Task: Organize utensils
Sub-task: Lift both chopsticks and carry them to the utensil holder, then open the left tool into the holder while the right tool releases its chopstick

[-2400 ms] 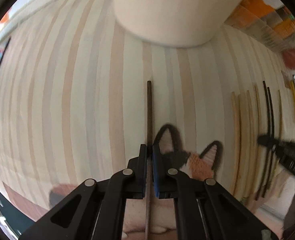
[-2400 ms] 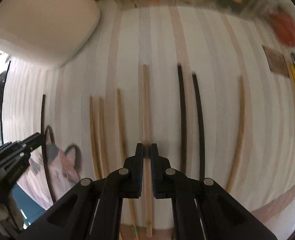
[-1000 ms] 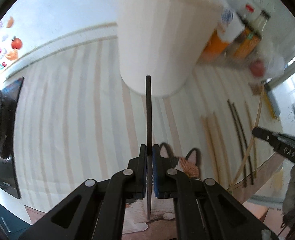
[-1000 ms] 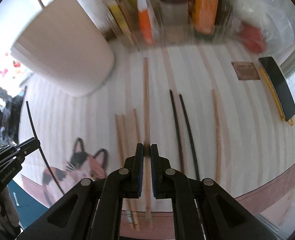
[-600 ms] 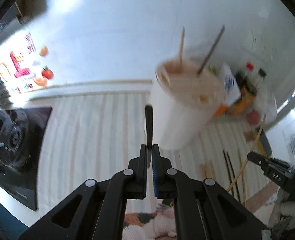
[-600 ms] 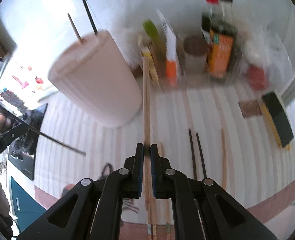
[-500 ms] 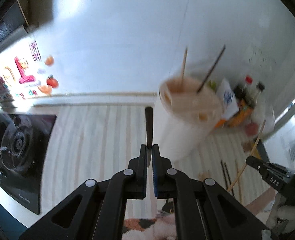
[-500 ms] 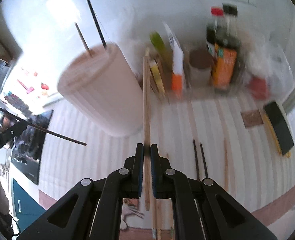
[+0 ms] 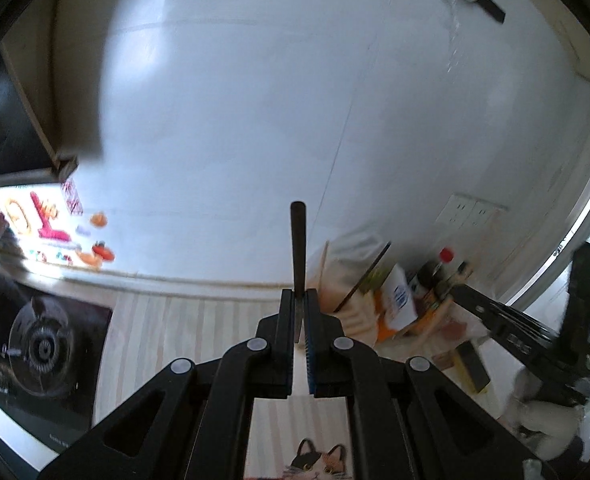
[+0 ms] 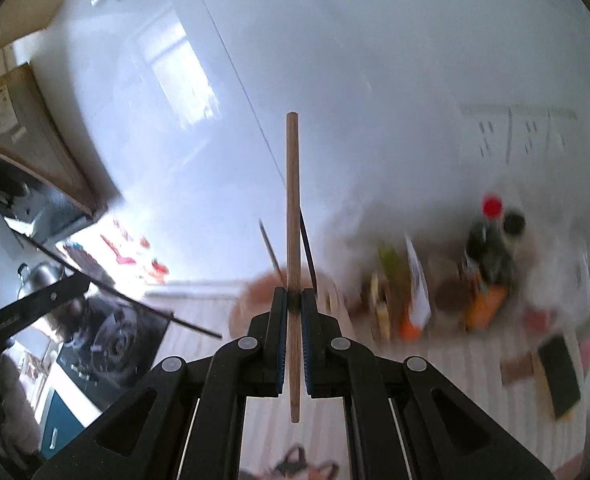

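Both claws have gone up high since a moment ago, and now the white wall fills most of each view. The left claw (image 9: 299, 312) is squeezed tight on a dark chopstick (image 9: 297, 248) that points up past its tips. The right claw (image 10: 291, 312) is squeezed tight on a light wooden chopstick (image 10: 292, 216) that also points up. The big pale cup (image 9: 349, 280) stands on the striped counter (image 9: 167, 328) below, just behind the left claw's tips, with two sticks leaning in it. Bottles (image 10: 491, 248) stand near the cup, on its right by the wall. A black stove (image 9: 35, 352) sits well away from the cup, on its left. It is blurry.
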### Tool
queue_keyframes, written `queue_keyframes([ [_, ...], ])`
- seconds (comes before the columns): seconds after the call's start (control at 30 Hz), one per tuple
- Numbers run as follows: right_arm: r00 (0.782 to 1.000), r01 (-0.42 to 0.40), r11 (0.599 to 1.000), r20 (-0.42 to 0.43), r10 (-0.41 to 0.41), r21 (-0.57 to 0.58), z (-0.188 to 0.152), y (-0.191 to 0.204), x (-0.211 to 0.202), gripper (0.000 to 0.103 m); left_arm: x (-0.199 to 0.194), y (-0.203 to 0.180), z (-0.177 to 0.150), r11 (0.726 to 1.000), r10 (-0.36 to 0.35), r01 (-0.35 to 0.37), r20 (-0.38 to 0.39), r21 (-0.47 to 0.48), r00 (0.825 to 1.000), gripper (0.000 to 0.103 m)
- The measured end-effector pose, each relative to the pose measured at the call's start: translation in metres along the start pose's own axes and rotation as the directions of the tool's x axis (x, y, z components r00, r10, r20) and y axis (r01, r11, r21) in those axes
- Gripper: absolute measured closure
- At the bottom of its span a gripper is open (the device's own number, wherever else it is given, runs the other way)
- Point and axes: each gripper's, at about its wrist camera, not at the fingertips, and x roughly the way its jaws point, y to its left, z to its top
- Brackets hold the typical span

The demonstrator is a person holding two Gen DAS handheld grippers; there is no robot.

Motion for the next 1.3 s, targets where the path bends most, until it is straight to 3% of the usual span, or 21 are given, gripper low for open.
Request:
queue_keyframes([
  [0.17,0.998,0.009,1.0,0.068,-0.008,-0.011,0.042,0.009,0.018,0.097,0.004,-0.013,0.028,1.0,-0.009,0.008,0.011,0.029,1.0,0.101],
  [0.4,0.995,0.007,1.0,0.1,-0.006,-0.013,0.067,0.014,0.063,0.097,0.055,-0.019,0.044,0.999,-0.047,0.048,-0.105,0.005,0.993,0.101],
  [0.7,0.995,0.048,0.997,0.092,-0.043,-0.053,0.058,0.013,0.119,0.097,0.117,-0.016,0.031,1.0,-0.009,0.009,-0.224,-0.001,0.975,0.101],
  [1.0,0.999,0.029,0.998,-0.019,-0.03,-0.055,0.038,0.001,0.149,0.096,0.138,-0.011,0.021,0.998,-0.045,0.031,-0.315,-0.048,0.948,0.099],
  [1.1,0.996,0.02,0.998,-0.088,-0.025,-0.053,0.035,-0.003,0.15,0.095,0.137,-0.015,0.024,0.998,-0.052,0.04,-0.333,-0.042,0.942,0.089],
  [1.13,0.995,0.02,0.999,-0.098,-0.025,-0.05,0.034,-0.004,0.148,0.089,0.134,-0.017,0.025,0.999,-0.036,0.029,-0.328,-0.027,0.944,0.076],
  [1.17,0.995,0.016,0.999,-0.102,-0.021,-0.048,0.032,-0.004,0.145,0.083,0.13,-0.019,0.026,1.0,-0.018,0.014,-0.312,-0.016,0.95,0.051],
  [1.23,0.996,0.029,0.998,-0.082,-0.033,-0.047,0.029,-0.006,0.13,0.055,0.12,-0.016,0.028,1.0,-0.011,0.005,-0.272,-0.023,0.962,0.016],
  [1.3,0.996,0.049,0.998,-0.069,-0.051,-0.038,0.027,-0.009,0.115,0.049,0.107,-0.01,0.028,0.999,0.002,-0.01,-0.226,-0.035,0.974,0.014],
])
